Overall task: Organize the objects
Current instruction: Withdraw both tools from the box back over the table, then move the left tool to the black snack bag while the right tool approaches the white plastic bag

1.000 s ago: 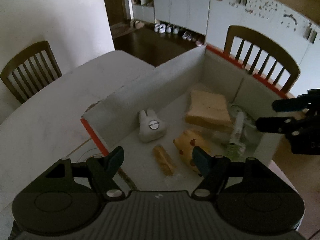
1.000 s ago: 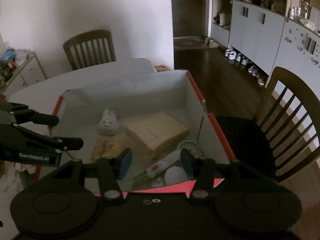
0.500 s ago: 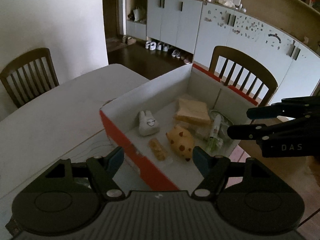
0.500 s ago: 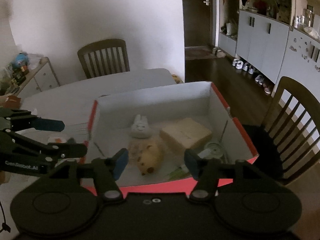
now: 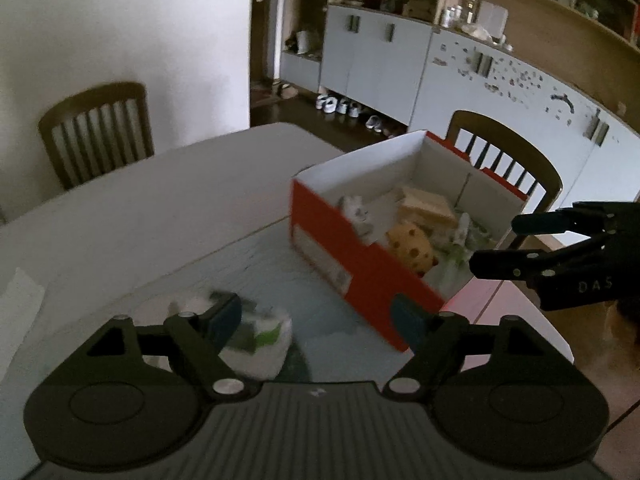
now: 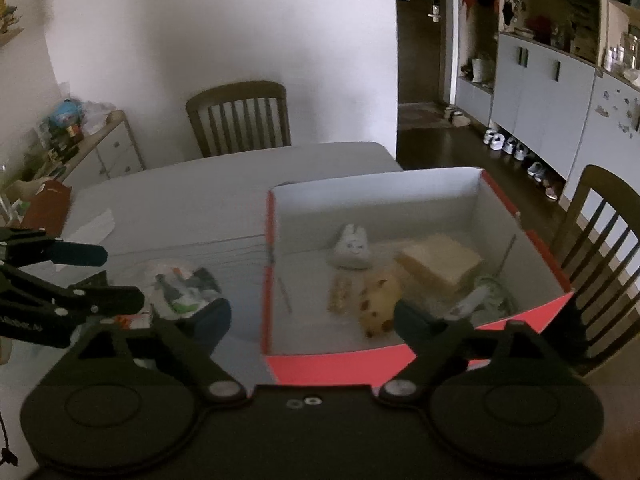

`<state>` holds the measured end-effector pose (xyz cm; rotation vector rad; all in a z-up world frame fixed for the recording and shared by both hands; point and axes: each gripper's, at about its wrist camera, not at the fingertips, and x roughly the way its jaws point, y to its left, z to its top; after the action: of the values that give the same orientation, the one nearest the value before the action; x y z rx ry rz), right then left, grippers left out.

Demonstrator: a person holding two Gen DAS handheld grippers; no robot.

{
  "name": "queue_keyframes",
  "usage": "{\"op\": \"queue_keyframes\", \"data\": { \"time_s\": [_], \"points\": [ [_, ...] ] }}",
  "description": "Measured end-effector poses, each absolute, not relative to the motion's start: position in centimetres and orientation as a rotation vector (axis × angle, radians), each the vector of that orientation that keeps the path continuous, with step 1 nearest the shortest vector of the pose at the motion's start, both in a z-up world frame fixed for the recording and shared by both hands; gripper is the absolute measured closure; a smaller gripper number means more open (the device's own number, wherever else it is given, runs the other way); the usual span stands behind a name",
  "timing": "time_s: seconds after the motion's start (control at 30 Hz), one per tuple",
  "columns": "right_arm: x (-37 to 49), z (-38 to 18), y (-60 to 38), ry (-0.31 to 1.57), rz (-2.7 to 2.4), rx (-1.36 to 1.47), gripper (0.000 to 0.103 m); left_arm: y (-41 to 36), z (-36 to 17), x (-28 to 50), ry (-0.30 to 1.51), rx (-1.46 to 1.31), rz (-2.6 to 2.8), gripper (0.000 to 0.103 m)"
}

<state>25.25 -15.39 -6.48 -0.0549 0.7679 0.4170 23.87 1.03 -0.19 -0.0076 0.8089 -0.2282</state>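
A broad white table (image 6: 224,184), matte and smooth, fills both views, with slat-backed wooden chairs (image 6: 240,116) at its far and right sides. On its right part stands a rectangular cardboard box (image 6: 400,364), red-orange outside and plain white inside, open at the top. Lying in it are a tan blocky packet (image 6: 440,260), a rounded yellow spotted plush (image 6: 380,296), a small pale rabbit-eared figure (image 6: 350,246) and a thin tube (image 6: 468,302) near the right corner, all blurred. On the table just left of the box sits a crumpled white wrapper with green print (image 6: 180,288). The right wrist view looks down into the box, so its whole floor shows; the left wrist view sees the red long side and only the tops of the contents. The left gripper (image 5: 316,316) stands released, its jaws having just been opening, nothing pressed between them though the wrapper (image 5: 260,340) lies under its left finger. The right gripper (image 6: 312,316) is spread wide over the box's near wall, jaws also just opened, grasping nothing.
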Motion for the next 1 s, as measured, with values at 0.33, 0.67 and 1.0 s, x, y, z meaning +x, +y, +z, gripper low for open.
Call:
{"op": "queue_keyframes", "data": {
  "time_s": [0.33, 0.67, 1.0],
  "points": [
    [23.3, -7.6, -10.8, 0.776, 0.431, -0.067, 0.002, 8.0, -2.3, 20.7, 0.843, -0.081, -0.161, 0.013],
    [22.2, -9.0, -5.8, 0.808, 0.465, -0.102, 0.002, 14.4, -4.7, 18.4, 0.833, -0.131, -0.063, 0.000],
    [21.8, -11.2, -1.1, 0.836, 0.469, -0.156, 0.002, 19.0, -8.0, 18.2, 0.850, -0.077, -0.002, 0.000]
  ]
}}
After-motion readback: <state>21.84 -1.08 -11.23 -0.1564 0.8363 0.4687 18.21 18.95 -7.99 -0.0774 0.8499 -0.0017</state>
